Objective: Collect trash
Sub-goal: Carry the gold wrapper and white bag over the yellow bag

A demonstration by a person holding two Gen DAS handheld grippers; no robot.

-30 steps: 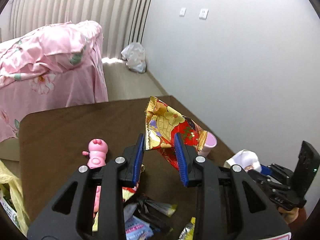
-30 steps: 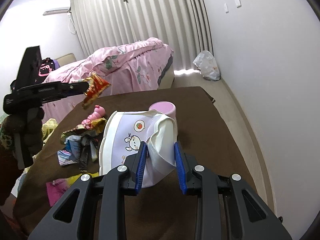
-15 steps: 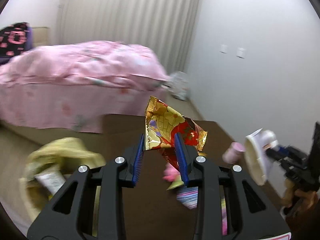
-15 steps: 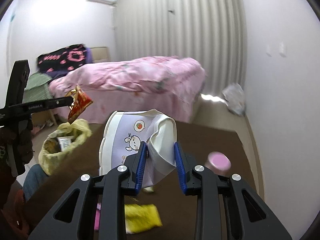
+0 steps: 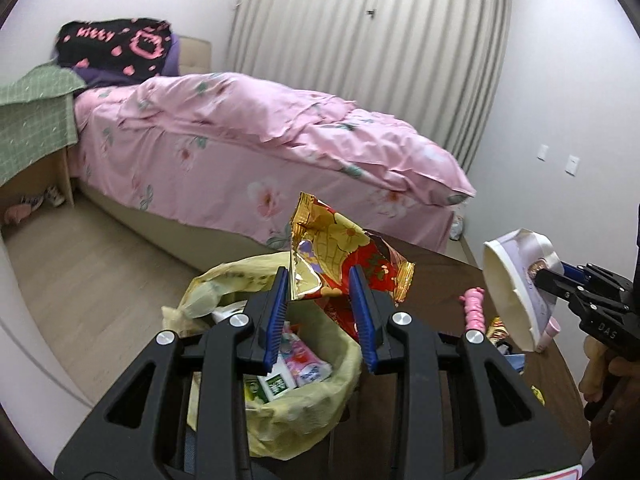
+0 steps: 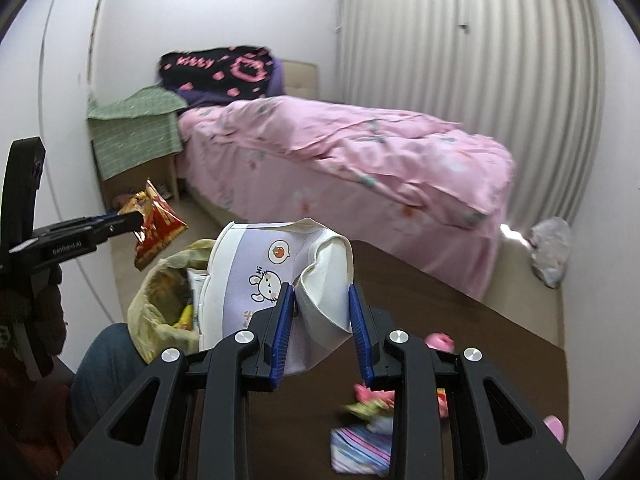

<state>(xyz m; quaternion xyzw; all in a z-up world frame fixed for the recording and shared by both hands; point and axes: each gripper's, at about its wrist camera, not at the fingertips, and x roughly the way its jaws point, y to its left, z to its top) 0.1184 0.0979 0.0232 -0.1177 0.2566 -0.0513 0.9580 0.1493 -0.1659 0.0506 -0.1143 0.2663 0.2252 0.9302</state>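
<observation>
While wrapper (image 5: 344, 256) hangs over bag (image 5: 320, 408) | bed (image 5: 280, 140) behind

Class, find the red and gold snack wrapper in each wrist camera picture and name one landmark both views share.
Left wrist view: the snack wrapper sits at centre, clamped in the left gripper, above the yellow trash bag.
Right wrist view: the wrapper is at the left edge, above the bag.
Shared landmark: the pink bed.
</observation>
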